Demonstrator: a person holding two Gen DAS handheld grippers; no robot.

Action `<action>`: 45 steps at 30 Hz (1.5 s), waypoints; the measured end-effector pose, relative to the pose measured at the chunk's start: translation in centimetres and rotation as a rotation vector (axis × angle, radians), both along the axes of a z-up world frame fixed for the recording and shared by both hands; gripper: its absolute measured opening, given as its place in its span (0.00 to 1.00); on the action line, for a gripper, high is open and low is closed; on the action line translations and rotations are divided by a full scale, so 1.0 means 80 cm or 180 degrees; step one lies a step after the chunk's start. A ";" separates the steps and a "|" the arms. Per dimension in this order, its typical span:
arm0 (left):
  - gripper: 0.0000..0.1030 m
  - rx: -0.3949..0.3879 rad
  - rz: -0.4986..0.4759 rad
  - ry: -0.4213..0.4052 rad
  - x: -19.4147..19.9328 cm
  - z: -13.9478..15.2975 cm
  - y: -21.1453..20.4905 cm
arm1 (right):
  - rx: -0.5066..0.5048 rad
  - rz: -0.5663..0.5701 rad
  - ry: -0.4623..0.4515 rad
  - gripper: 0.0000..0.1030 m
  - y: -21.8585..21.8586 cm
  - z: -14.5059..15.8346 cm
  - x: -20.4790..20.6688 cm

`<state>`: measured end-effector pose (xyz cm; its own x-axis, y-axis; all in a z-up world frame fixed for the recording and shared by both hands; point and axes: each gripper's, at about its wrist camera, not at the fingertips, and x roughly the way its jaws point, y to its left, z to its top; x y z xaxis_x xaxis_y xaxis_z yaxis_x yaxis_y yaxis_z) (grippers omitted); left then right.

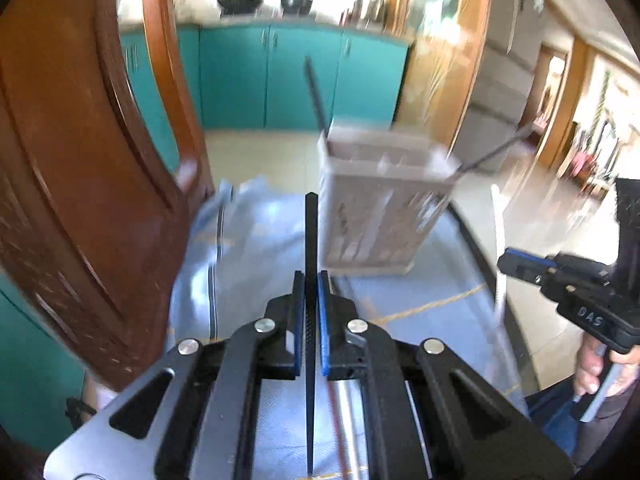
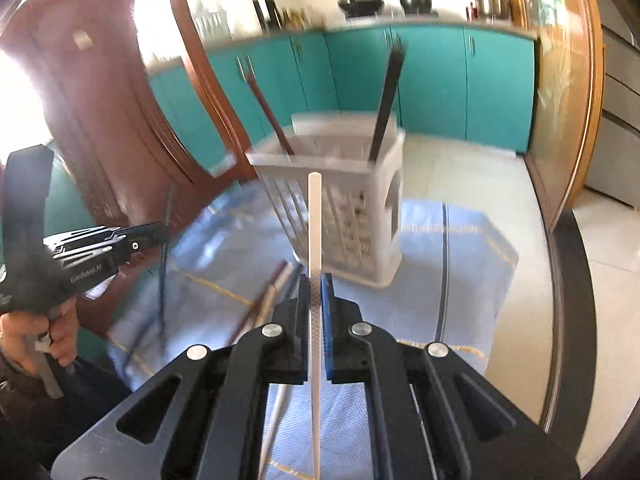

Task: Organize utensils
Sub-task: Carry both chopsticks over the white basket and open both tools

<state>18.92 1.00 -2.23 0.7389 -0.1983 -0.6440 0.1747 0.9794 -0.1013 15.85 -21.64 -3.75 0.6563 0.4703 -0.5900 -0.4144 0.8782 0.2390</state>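
Left gripper (image 1: pixel 311 300) clamped on a black chopstick (image 1: pixel 311 240) — stick runs straight between the blue pads (image 1: pixel 323 320), tip poking out ahead, tail back under the body. Right gripper (image 2: pixel 316 300) same deal, closed on a white chopstick (image 2: pixel 315 220), centred between its pads (image 2: pixel 327 312). Loose chopsticks (image 2: pixel 268 300) lie on the blue cloth (image 2: pixel 460 280) just left of the right gripper. Further out on the cloth stands the white slotted holder (image 2: pixel 360 208), upright, with a brown chopstick (image 2: pixel 268 116) and a black chopstick-like utensil (image 2: pixel 386 100) leaning out of it. Teal cabinets (image 2: pixel 432 80) behind, blurred.
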 end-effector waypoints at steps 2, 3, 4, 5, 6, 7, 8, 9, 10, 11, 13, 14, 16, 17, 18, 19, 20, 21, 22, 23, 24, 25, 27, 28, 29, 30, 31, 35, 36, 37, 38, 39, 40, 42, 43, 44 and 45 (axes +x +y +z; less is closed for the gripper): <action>0.07 -0.0057 -0.0057 -0.0217 -0.016 0.033 0.000 | 0.0166 0.0003 -0.0109 0.06 -0.015 0.021 -0.014; 0.07 -0.0058 -0.0077 -0.0284 -0.016 0.042 -0.002 | 0.0217 0.0000 -0.0156 0.06 -0.015 0.030 -0.017; 0.07 -0.0054 -0.0099 -0.0384 -0.019 0.057 -0.004 | 0.0274 -0.0004 -0.0218 0.06 -0.019 0.044 -0.018; 0.07 -0.0050 -0.0105 -0.0473 -0.020 0.072 -0.006 | 0.0324 -0.0008 -0.0278 0.06 -0.020 0.057 -0.017; 0.07 -0.0043 -0.0098 -0.0526 -0.013 0.079 -0.006 | 0.0413 -0.0013 -0.0370 0.06 -0.021 0.077 -0.015; 0.07 -0.0053 -0.0079 -0.0577 -0.009 0.092 -0.005 | 0.0475 -0.0019 -0.0440 0.06 -0.020 0.093 -0.013; 0.07 -0.0088 -0.0070 -0.0642 -0.005 0.107 -0.004 | 0.0509 -0.0026 -0.0484 0.06 -0.020 0.105 -0.011; 0.07 -0.0121 -0.0072 -0.0699 -0.002 0.118 -0.003 | 0.0574 -0.0043 -0.0564 0.06 -0.020 0.124 -0.005; 0.07 -0.0165 -0.0067 -0.0775 0.001 0.133 -0.001 | 0.0647 -0.0071 -0.0682 0.06 -0.020 0.142 0.001; 0.07 -0.0208 -0.0042 -0.0871 0.006 0.152 0.000 | 0.0701 -0.0126 -0.0813 0.06 -0.019 0.158 0.008; 0.07 -0.0257 -0.0008 -0.0993 0.014 0.174 0.001 | 0.0768 -0.0293 -0.0963 0.06 -0.022 0.181 0.020; 0.07 -0.0310 0.0009 -0.1045 0.018 0.183 0.003 | 0.0826 -0.0414 -0.1048 0.06 -0.024 0.190 0.029; 0.07 -0.0461 0.0038 -0.1139 0.027 0.202 0.008 | 0.0873 -0.0627 -0.1199 0.06 -0.027 0.198 0.036; 0.07 -0.0521 0.0070 -0.1185 0.030 0.209 0.009 | 0.0865 -0.0772 -0.1282 0.06 -0.028 0.198 0.043; 0.07 -0.0552 0.0098 -0.1218 0.033 0.211 0.009 | 0.0849 -0.0855 -0.1337 0.06 -0.028 0.194 0.048; 0.07 -0.0579 0.0139 -0.1268 0.038 0.213 0.009 | 0.0808 -0.0945 -0.1392 0.06 -0.026 0.187 0.053; 0.07 -0.0611 0.0188 -0.1314 0.045 0.212 0.008 | 0.0748 -0.1036 -0.1414 0.06 -0.024 0.178 0.060; 0.07 -0.0639 0.0218 -0.1337 0.055 0.208 0.010 | 0.0702 -0.1071 -0.1382 0.06 -0.020 0.169 0.070; 0.07 -0.0669 0.0253 -0.1365 0.066 0.202 0.009 | 0.0678 -0.1077 -0.1340 0.06 -0.019 0.162 0.078; 0.07 -0.0688 0.0289 -0.1382 0.074 0.198 0.007 | 0.0645 -0.1090 -0.1306 0.06 -0.018 0.155 0.087; 0.07 -0.0701 0.0351 -0.1368 0.083 0.192 0.007 | 0.0604 -0.1098 -0.1289 0.06 -0.015 0.149 0.090; 0.07 -0.0714 0.0389 -0.1345 0.092 0.187 0.007 | 0.0539 -0.1093 -0.1255 0.06 -0.011 0.142 0.095; 0.07 -0.0723 0.0463 -0.1301 0.113 0.174 0.004 | 0.0436 -0.1051 -0.1186 0.06 -0.002 0.129 0.102; 0.07 -0.0693 0.0495 -0.1277 0.119 0.168 0.002 | 0.0363 -0.1019 -0.1164 0.06 0.002 0.123 0.102; 0.07 -0.0624 0.0527 -0.1218 0.130 0.157 -0.004 | 0.0297 -0.0981 -0.1148 0.06 0.006 0.117 0.101; 0.07 -0.0565 0.0537 -0.1158 0.138 0.148 -0.008 | 0.0247 -0.0953 -0.1136 0.06 0.009 0.112 0.099; 0.07 -0.0528 0.0534 -0.1117 0.145 0.143 -0.010 | 0.0197 -0.0927 -0.1121 0.06 0.013 0.106 0.099; 0.07 -0.0305 0.0493 -0.0966 0.157 0.114 -0.031 | 0.0201 -0.0878 -0.1004 0.06 0.006 0.085 0.091; 0.07 -0.0279 0.0490 -0.0946 0.158 0.110 -0.034 | 0.0211 -0.0863 -0.0983 0.06 0.004 0.082 0.088; 0.07 -0.0264 0.0483 -0.0917 0.159 0.106 -0.037 | 0.0200 -0.0862 -0.0989 0.06 0.004 0.080 0.087; 0.07 -0.0258 0.0475 -0.0881 0.160 0.101 -0.039 | 0.0195 -0.0875 -0.1019 0.06 0.003 0.081 0.082; 0.07 -0.0258 0.0473 -0.0871 0.156 0.098 -0.040 | 0.0200 -0.0880 -0.1048 0.06 0.002 0.082 0.078; 0.07 -0.0249 0.0463 -0.0861 0.155 0.096 -0.041 | 0.0204 -0.0881 -0.1073 0.06 0.001 0.085 0.074; 0.07 -0.0214 0.0451 -0.0866 0.151 0.092 -0.042 | 0.0200 -0.0906 -0.1162 0.08 0.000 0.089 0.065; 0.07 -0.0198 0.0448 -0.0881 0.147 0.091 -0.043 | 0.0205 -0.0914 -0.1210 0.10 -0.001 0.091 0.059; 0.07 -0.0178 0.0449 -0.0898 0.140 0.090 -0.043 | 0.0215 -0.0920 -0.1275 0.11 -0.002 0.094 0.051; 0.07 -0.0152 0.0432 -0.0913 0.135 0.089 -0.045 | 0.0224 -0.0921 -0.1331 0.13 -0.003 0.096 0.042</action>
<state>29.75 -2.59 4.91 0.9107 -0.1107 -0.3980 0.0709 0.9910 -0.1133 19.22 -21.86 3.90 0.9386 0.2636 -0.2228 -0.2295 0.9588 0.1674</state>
